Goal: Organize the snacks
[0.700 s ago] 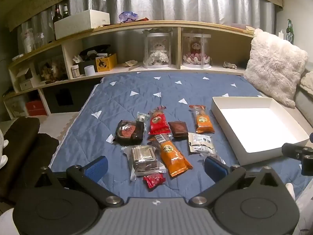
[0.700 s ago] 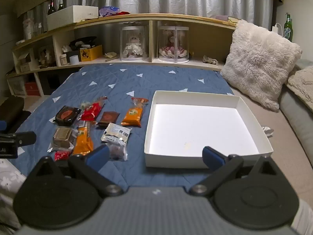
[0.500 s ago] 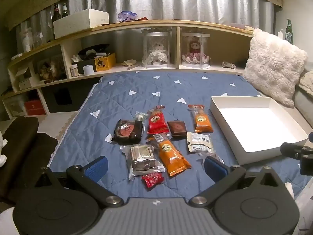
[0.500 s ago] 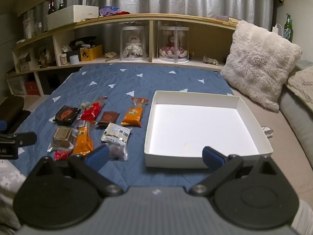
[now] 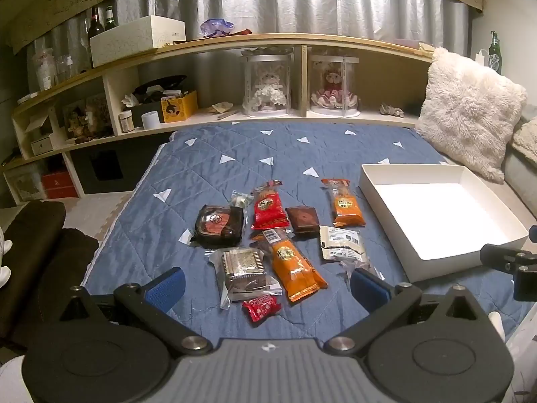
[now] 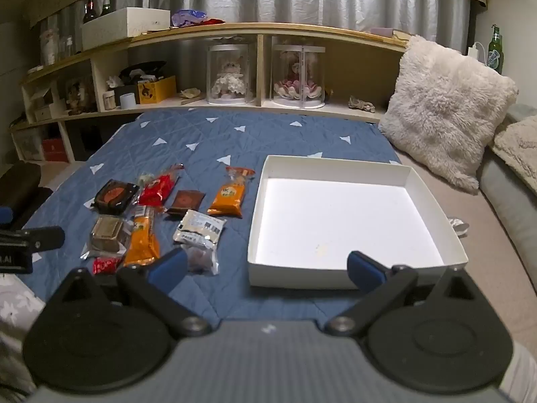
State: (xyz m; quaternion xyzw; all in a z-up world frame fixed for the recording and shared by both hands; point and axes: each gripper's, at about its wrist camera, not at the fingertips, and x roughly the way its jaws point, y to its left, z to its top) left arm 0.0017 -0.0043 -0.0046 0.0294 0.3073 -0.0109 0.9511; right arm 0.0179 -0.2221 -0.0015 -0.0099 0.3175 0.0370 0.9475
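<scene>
Blue quilted bedding [image 5: 235, 154] with white triangles fills the left wrist view, backed by a wooden shelf [image 5: 268, 42] and grey curtains. Snacks lie in a loose cluster on the quilt: a dark round cake [image 5: 218, 222], a red pack [image 5: 268, 206], a brown square [image 5: 302, 218], a short orange pack [image 5: 345, 203], a white pouch [image 5: 341, 243], a long orange pack [image 5: 293, 265], a silver-wrapped biscuit [image 5: 242, 268] and a small red candy [image 5: 261, 307]. The long orange pack and the biscuit touch edge to edge; the candy sits just beside the biscuit's near corner. A white box [image 5: 402, 252] stands right of the snacks, nothing inside it. The left gripper [image 5: 268, 283] hovers above the near snacks, its blue fingers [image 5: 167, 283] wide apart and holding nothing. A fluffy pillow [image 5: 466, 114] leans at the far right.

From the right wrist view, the box [image 6: 335, 273] lies straight ahead, with a faint speck on its floor that may be a crumb. The right gripper [image 6: 266, 267] hangs over the box's near wall, fingers [image 6: 364, 267] spread and empty. The snacks sit to the left of the box, the short orange pack [image 6: 228, 196] nearest it, then the pouch [image 6: 199, 228]. Part of the left gripper [image 6: 30, 238] shows at the left edge.
</scene>
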